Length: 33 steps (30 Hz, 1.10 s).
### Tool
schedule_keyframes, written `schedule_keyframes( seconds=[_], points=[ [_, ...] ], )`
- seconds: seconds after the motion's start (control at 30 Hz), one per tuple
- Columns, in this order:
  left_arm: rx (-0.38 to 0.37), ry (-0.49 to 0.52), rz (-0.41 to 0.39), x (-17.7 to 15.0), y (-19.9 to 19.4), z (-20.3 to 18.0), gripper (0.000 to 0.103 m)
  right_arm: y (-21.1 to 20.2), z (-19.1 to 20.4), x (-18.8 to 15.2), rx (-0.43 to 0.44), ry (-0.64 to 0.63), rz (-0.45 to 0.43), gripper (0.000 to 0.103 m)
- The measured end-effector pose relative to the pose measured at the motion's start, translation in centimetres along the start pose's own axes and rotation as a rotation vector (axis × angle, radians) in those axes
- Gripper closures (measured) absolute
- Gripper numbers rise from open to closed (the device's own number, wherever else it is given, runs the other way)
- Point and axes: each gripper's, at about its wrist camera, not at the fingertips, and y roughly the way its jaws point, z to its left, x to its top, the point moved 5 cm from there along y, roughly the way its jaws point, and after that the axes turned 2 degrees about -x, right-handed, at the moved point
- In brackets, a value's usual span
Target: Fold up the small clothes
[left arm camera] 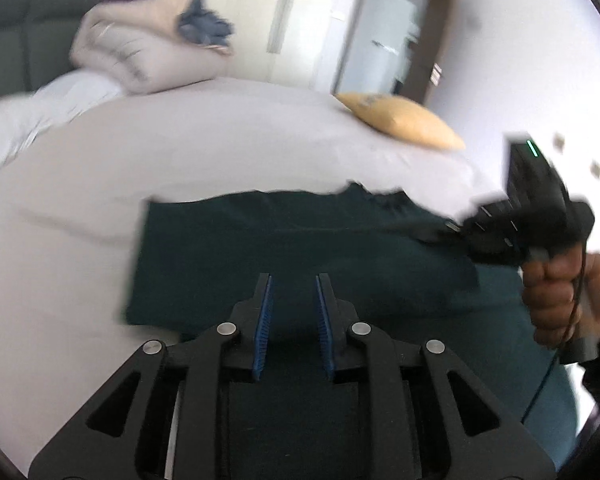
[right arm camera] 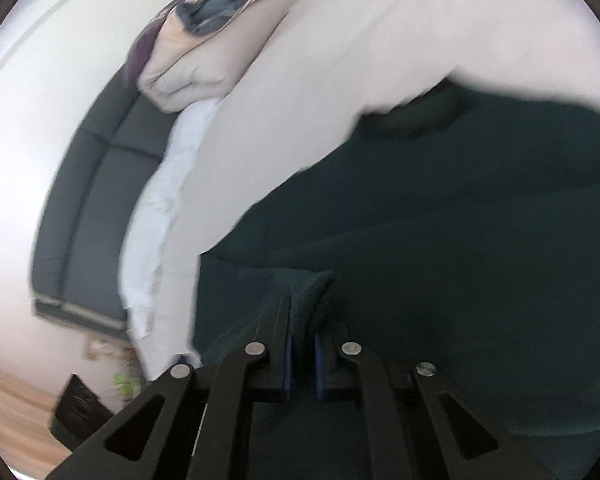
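A dark green garment (left arm camera: 260,240) lies spread on the white bed sheet (left arm camera: 220,140), its left side folded to a straight edge. My left gripper (left arm camera: 294,280) hovers over its near part, blue pads a little apart with nothing between them. At the right of the left wrist view, a hand (left arm camera: 560,292) holds my right gripper (left arm camera: 456,226) at the garment's far right edge. In the right wrist view, the right gripper (right arm camera: 305,320) is shut on a bunched fold of the green garment (right arm camera: 460,220), which bulges up over the fingertips.
A folded beige quilt (left arm camera: 140,56) with a dark blue cloth (left arm camera: 206,26) on top sits at the head of the bed, against a dark padded headboard (right arm camera: 100,184). A yellow pillow (left arm camera: 404,120) lies at the far right edge. Wooden floor (right arm camera: 12,400) shows beside the bed.
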Motion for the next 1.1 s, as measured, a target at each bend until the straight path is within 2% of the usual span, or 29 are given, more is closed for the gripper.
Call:
schedule_keyframes(
  seconds=[0.07,0.2,0.33,0.57,0.73,0.87,0.9,0.97,1.03,1.1],
  points=[
    [0.011,-0.092,-0.005,0.6,-0.4,2.2,0.083,-1.4,-1.5,1.0,-0.06,-0.004,-0.024,0.094],
    [0.046,-0.195,-0.018,2.2,-1.0,5.7,0.083,-4.6,-5.7,2.2,-0.173,0.023,-0.077,0.094],
    [0.051,-0.242,-0.005,3.6,-0.5,7.8,0.083,-5.9,-8.0,2.7,-0.218,0.045,-0.097,0.094],
    [0.031,-0.175,0.031,5.7,1.0,6.5,0.083,-6.5,-9.0,2.6,-0.28,0.024,-0.107,0.094],
    [0.029,-0.109,0.13,5.4,5.1,4.3,0.083,-5.6,-9.3,3.1,-0.309,0.022,-0.104,0.094],
    [0.073,-0.09,0.258,3.1,9.4,4.5,0.083,-5.2,-9.4,2.1,-0.308,0.027,-0.089,0.087],
    [0.076,-0.096,0.262,2.5,9.8,4.8,0.083,-5.3,-9.3,1.6,-0.307,0.026,-0.089,0.085],
    [0.084,-0.074,0.236,2.2,9.7,4.8,0.083,-5.5,-9.4,0.9,-0.28,0.045,-0.086,0.062],
    [0.098,-0.052,0.233,2.1,9.6,4.6,0.083,-5.6,-9.3,0.1,-0.272,0.041,-0.098,0.061],
    [0.11,-0.033,0.239,2.0,9.7,4.4,0.083,-5.5,-9.3,-0.2,-0.29,0.023,-0.106,0.065]
  ],
)
